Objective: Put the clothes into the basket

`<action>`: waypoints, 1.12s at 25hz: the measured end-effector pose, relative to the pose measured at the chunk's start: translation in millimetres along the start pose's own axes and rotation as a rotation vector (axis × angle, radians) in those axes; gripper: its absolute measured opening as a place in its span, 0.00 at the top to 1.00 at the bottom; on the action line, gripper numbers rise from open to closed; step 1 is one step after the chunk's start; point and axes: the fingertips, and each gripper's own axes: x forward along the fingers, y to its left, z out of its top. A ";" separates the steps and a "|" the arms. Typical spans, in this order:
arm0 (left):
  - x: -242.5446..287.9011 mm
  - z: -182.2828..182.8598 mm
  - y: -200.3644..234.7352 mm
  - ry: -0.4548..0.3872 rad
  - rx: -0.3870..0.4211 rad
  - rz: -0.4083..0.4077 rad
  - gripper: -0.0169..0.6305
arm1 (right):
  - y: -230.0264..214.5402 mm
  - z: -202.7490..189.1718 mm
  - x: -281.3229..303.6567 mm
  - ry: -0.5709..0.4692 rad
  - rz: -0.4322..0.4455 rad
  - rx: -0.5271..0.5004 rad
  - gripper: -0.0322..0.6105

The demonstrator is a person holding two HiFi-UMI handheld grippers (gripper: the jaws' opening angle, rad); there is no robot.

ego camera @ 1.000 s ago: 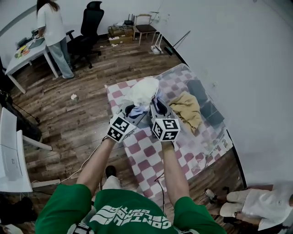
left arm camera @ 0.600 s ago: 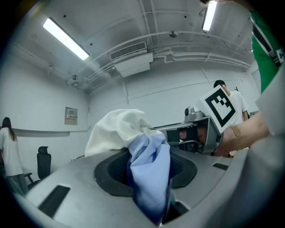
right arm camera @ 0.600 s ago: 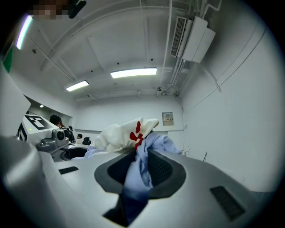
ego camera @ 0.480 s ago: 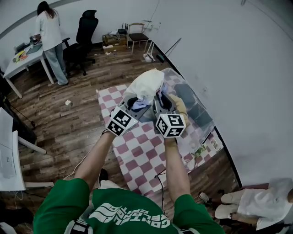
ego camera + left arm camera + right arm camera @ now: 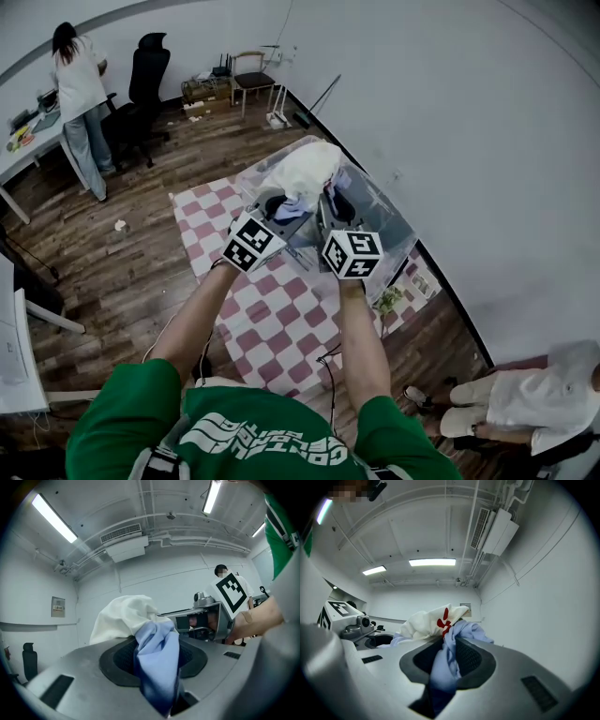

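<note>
While I am holding the clothes (image 5: 305, 173) over the clear basket (image 5: 389, 225), the left gripper (image 5: 279, 210) is clamping blue cloth (image 5: 157, 663). The right gripper (image 5: 329, 207) is clamping blue cloth too.

Held clothes (image 5: 302, 173): soft matt cloth, cream-white and pale blue, creased. The basket (image 5: 392, 225): clear glossy plastic. The left claw (image 5: 155, 646): smooth matt grey plastic. The floor (image 5: 131, 253): wood planks, slight sheen. The checked mat (image 5: 272, 319): matt fabric.
</note>
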 end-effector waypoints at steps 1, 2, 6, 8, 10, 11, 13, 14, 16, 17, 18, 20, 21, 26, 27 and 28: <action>7.2 1.5 -4.7 0.000 0.003 -0.013 0.73 | -8.1 -0.6 -4.1 0.000 -0.013 0.000 0.83; 14.3 2.8 -9.1 0.000 0.005 -0.025 0.73 | -16.0 -1.2 -8.3 0.000 -0.024 0.001 0.83; 42.7 11.5 -28.8 -0.014 0.013 -0.074 0.73 | -47.5 -1.2 -25.8 -0.001 -0.069 0.003 0.83; 56.1 14.1 -37.5 -0.017 0.018 -0.098 0.73 | -62.2 -0.5 -34.4 -0.004 -0.094 0.002 0.83; 67.9 15.0 -44.6 -0.019 0.018 -0.121 0.73 | -75.0 -1.0 -41.2 -0.003 -0.116 -0.001 0.83; 73.0 15.2 -47.5 -0.021 0.018 -0.131 0.73 | -80.4 -1.8 -43.6 -0.002 -0.126 -0.002 0.83; 81.6 14.6 -52.1 -0.023 0.017 -0.152 0.73 | -89.4 -4.0 -46.7 0.003 -0.142 -0.003 0.83; 85.8 13.4 -53.5 -0.023 0.016 -0.161 0.73 | -93.4 -5.5 -47.7 0.006 -0.149 -0.004 0.83; 93.9 9.3 -54.7 -0.019 0.013 -0.173 0.73 | -100.6 -9.4 -48.5 0.013 -0.163 -0.004 0.83; 97.6 7.5 -54.9 -0.018 0.010 -0.179 0.73 | -104.0 -11.9 -48.1 0.018 -0.167 -0.005 0.83; 101.4 5.5 -55.0 -0.016 0.006 -0.185 0.73 | -107.6 -14.7 -47.2 0.023 -0.171 -0.005 0.83; 109.4 -0.3 -54.1 -0.007 -0.002 -0.195 0.73 | -114.9 -21.6 -44.0 0.035 -0.177 -0.003 0.83; 113.4 -4.1 -53.2 0.000 -0.006 -0.201 0.73 | -118.4 -25.6 -42.0 0.042 -0.180 -0.001 0.83; 134.0 -26.9 -46.8 0.038 -0.009 -0.229 0.73 | -135.0 -48.5 -29.0 0.079 -0.192 0.009 0.83; 137.7 -32.5 -45.7 0.047 -0.011 -0.234 0.73 | -138.1 -54.1 -26.4 0.088 -0.193 0.014 0.83; 141.4 -38.3 -44.7 0.057 -0.015 -0.241 0.73 | -141.2 -59.9 -23.9 0.096 -0.194 0.020 0.83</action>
